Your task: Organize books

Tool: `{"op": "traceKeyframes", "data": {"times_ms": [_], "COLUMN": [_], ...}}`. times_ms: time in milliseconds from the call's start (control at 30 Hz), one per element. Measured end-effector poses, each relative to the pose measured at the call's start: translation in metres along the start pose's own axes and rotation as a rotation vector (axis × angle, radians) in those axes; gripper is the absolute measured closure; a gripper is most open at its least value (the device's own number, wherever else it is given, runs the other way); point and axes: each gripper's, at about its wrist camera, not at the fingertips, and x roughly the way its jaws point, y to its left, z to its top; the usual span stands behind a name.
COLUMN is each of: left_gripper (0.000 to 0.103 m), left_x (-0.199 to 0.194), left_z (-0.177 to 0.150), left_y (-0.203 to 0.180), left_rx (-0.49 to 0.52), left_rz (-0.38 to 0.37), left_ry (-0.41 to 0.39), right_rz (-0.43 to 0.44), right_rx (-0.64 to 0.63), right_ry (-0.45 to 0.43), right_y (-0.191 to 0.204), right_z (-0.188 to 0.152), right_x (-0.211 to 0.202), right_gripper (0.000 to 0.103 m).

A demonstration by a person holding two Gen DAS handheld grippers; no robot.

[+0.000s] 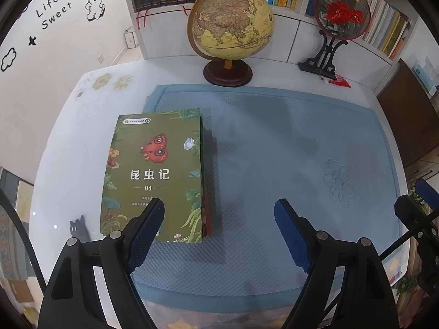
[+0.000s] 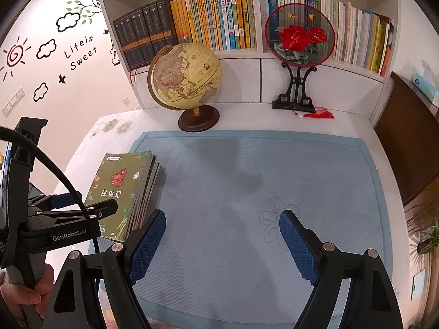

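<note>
A stack of thin books (image 1: 153, 175) (image 2: 123, 189) lies flat at the left edge of a blue quilted mat (image 1: 288, 148) (image 2: 260, 181); the top cover is green with a red butterfly. My left gripper (image 1: 219, 222) hangs open above the mat, its left finger over the stack's near corner, nothing between the pads. My right gripper (image 2: 222, 230) is open over the bare middle of the mat, to the right of the stack, holding nothing. The left gripper (image 2: 82, 205) also shows from the side in the right wrist view, over the books, with a hand (image 2: 24, 290) on its handle.
A globe (image 1: 230, 24) (image 2: 189, 79) and a round fan with red flowers on a black stand (image 1: 340, 13) (image 2: 299, 38) stand at the back of the white desk (image 1: 71, 148). Behind them a shelf (image 2: 258, 13) is packed with upright books.
</note>
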Motion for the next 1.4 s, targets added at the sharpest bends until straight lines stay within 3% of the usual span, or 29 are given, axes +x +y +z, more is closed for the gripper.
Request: {"op": "traceKeyframes", "data": {"times_ms": [1033, 1400], "left_gripper": [0.022, 0.022], "left_x": [0.0, -0.004], "left_z": [-0.008, -0.013], "left_y": [-0.018, -0.021], "left_rx": [0.034, 0.021], "left_rz": [-0.005, 0.025], "left_ry": [0.011, -0.001], "right_rz": [-0.006, 0.0], "right_rx": [0.019, 0.017], "right_ry": [0.015, 0.017], "right_y": [-0.01, -0.015], "right_z": [-0.01, -0.012], "right_x": [-0.004, -0.005], "right_gripper": [0.02, 0.02]}}
